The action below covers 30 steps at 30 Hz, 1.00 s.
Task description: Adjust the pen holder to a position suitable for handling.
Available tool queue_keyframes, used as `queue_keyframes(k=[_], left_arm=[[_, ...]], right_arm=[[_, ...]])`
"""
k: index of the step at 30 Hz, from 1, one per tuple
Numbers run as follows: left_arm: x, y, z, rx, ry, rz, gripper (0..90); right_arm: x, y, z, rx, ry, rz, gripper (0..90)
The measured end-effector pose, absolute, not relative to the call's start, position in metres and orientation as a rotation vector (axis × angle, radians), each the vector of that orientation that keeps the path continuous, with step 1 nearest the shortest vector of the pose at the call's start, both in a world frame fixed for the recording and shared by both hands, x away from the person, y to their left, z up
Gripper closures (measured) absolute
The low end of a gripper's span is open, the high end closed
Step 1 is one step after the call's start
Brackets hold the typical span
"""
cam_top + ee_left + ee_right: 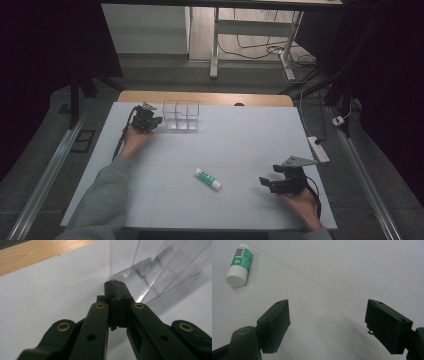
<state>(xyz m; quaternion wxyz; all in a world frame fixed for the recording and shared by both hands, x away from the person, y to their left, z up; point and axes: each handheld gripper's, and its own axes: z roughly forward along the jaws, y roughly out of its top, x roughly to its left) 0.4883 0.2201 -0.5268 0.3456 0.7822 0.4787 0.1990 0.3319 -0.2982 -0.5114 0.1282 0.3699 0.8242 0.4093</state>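
Left tongs (115, 286): the jaws were pressed flat together, pinching what looked like the thin edge of the clear box; from the high view they sat at the far left of the surface, right beside that box.
Clear box (181, 116): a transparent plastic organiser with several compartments, standing upright near the far edge of the surface; in the left gripper view its near wall (150, 267) rose just past the jaw tips.
Right tongs (327, 325): the jaws stood wide apart with nothing between them, hovering low over bare white board; in the high view they were at the near right (272, 183), held in the person's hand.
Glue stick (208, 178): a white tube with a green label, lying on its side around the middle of the surface, well apart from the box and some way left of the right tongs; in the right gripper view it lay at the upper left (239, 264), white cap end toward the camera.
Surface (240, 135): a white board laid over a wooden top, whose far edge showed behind the box.
Person: grey sleeve (102, 200) along the left forearm.
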Motion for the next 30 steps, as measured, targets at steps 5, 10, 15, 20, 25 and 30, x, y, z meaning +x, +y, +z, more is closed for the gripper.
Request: queue_keyframes(k=[5,10,15,20,25,30], left_arm=[[0.4953,0.2179,-0.5288,2.025,1.242,0.507,88.4],[0.4974,0.2134,-0.5306,2.032,1.225,0.522,88.4],[0.4979,0.2148,-0.5298,2.013,1.229,0.505,88.4],[0.4983,0.2152,-0.5299,2.006,1.232,0.497,88.4],[0.4984,0.2147,-0.53,2.002,1.236,0.498,88.4],[0.4984,0.2145,-0.5298,2.006,1.238,0.501,88.5]], right_arm=[[0.3318,-0.2984,-0.5111,1.075,2.395,1.191,19.4],[0.3316,-0.2982,-0.5109,1.074,2.39,1.201,19.5],[0.3319,-0.298,-0.5112,1.07,2.394,1.2,19.6],[0.3318,-0.2979,-0.5112,1.068,2.395,1.2,19.7],[0.3318,-0.2974,-0.5114,1.065,2.398,1.197,19.7],[0.3317,-0.2969,-0.5117,1.065,2.397,1.2,19.8]])
